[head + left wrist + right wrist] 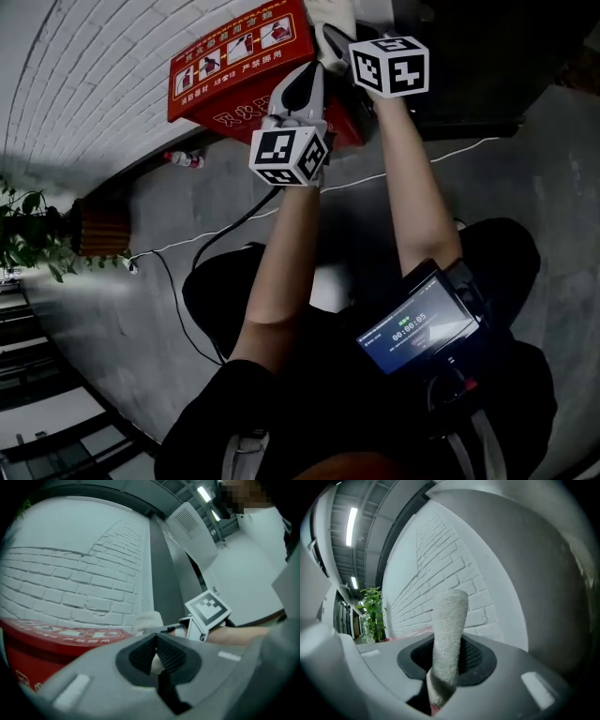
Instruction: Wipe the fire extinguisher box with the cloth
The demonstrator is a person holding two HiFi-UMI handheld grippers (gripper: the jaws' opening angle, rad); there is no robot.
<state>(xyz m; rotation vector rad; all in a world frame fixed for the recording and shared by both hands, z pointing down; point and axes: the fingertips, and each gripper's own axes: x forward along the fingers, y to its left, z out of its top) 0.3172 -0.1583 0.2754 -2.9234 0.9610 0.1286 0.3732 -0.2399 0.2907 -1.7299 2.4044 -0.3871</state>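
The red fire extinguisher box [234,56] stands against a white brick wall; its printed top [56,637] also shows low and left in the left gripper view. My right gripper [330,36] is shut on a white towelling cloth [328,11] at the box's right end. In the right gripper view the cloth [449,620] sticks up between the jaws of that gripper [447,653]. My left gripper [309,77] hovers over the box just left of the cloth, and in its own view the left gripper [156,639] has its pad tips touching. The cloth [147,620] lies just beyond them.
A plastic bottle [183,159] lies on the floor by the wall. A potted plant [33,239] sits left of it. A white cable [403,164] and a black cable [225,230] cross the grey floor. A dark cabinet [469,66] stands right of the box.
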